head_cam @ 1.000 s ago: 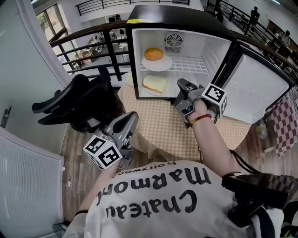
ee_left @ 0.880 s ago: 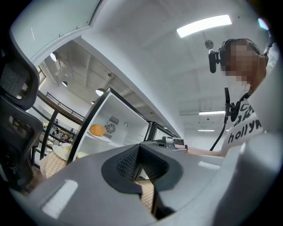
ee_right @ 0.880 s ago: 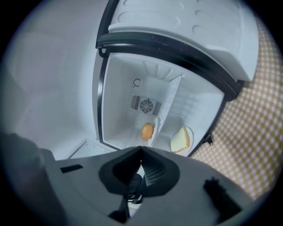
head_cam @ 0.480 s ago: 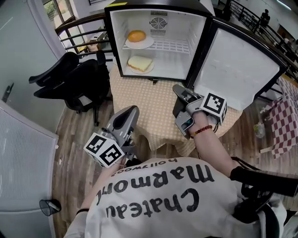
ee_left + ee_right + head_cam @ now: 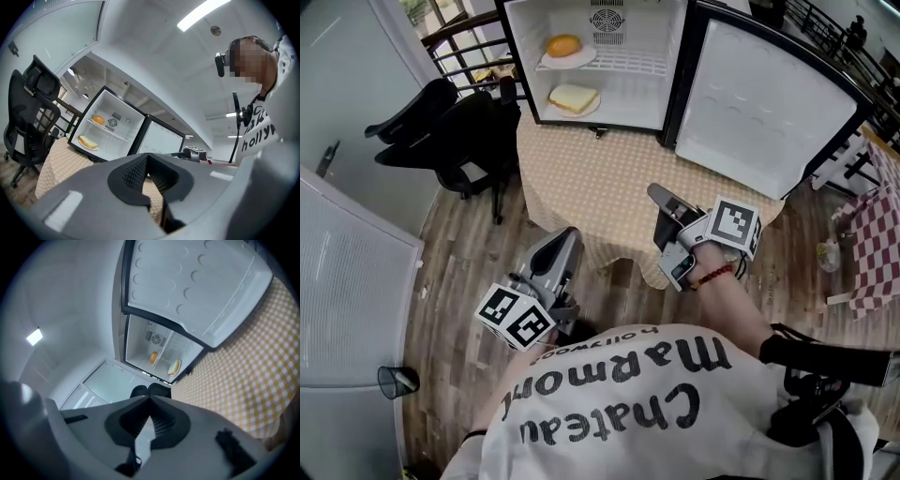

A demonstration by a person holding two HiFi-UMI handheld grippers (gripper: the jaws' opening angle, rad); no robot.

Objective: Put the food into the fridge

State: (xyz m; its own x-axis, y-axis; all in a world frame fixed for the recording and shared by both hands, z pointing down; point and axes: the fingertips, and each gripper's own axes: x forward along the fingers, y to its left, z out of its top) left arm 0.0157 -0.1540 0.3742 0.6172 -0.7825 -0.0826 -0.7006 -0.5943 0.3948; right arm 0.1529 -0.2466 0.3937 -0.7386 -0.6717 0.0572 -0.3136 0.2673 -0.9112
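The left gripper (image 5: 565,246) and right gripper (image 5: 662,197) are each pressing their jaws together on nothing, hovering at the near edge of the checked tablecloth (image 5: 600,178). Well ahead, the fridge (image 5: 633,98) is standing open, holding a bun (image 5: 563,44) above a bread slice (image 5: 573,97).

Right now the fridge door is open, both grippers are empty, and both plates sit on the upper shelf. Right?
Not quite. Only the bun plate sits on the upper shelf; the bread plate sits below it, on the fridge floor. The head view shows this. The rest holds.
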